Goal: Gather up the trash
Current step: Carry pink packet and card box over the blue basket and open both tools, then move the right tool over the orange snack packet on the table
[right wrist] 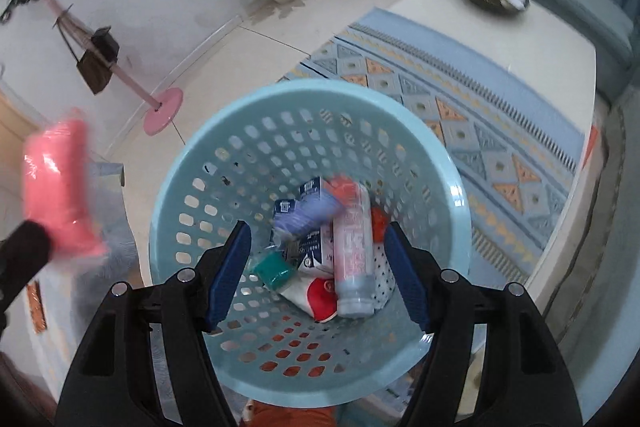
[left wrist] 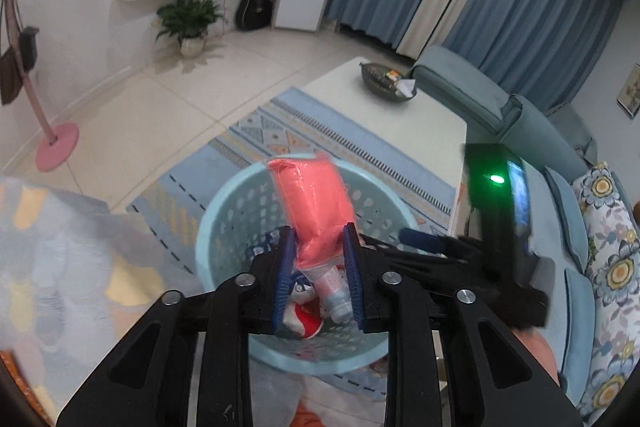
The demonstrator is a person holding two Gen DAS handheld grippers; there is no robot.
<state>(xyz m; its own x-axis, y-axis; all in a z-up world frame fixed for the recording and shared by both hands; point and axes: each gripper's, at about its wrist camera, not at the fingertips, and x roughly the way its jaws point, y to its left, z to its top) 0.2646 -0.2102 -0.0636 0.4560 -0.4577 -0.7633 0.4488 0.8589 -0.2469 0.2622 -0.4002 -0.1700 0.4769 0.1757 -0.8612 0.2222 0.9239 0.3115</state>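
1. One pale-blue perforated basket [right wrist: 208, 163] stands on the patterned rug [right wrist: 472, 95], beside the white table [left wrist: 384, 115].
2. One pink packet [left wrist: 310, 203] hangs above the basket, pinched between the left gripper's [left wrist: 320, 239] jaws.
3. One right gripper [right wrist: 316, 239] hovers over the basket's mouth, jaws spread with nothing between them.
4. Several pieces of trash lie in the basket's bottom: one pink-and-white bottle [right wrist: 354, 251], one blue-white carton [right wrist: 310, 211], one green piece [right wrist: 274, 269], one red-and-white wrapper [right wrist: 320, 297].
5. One dark bowl [left wrist: 386, 83] sits on the table, well beyond the basket.
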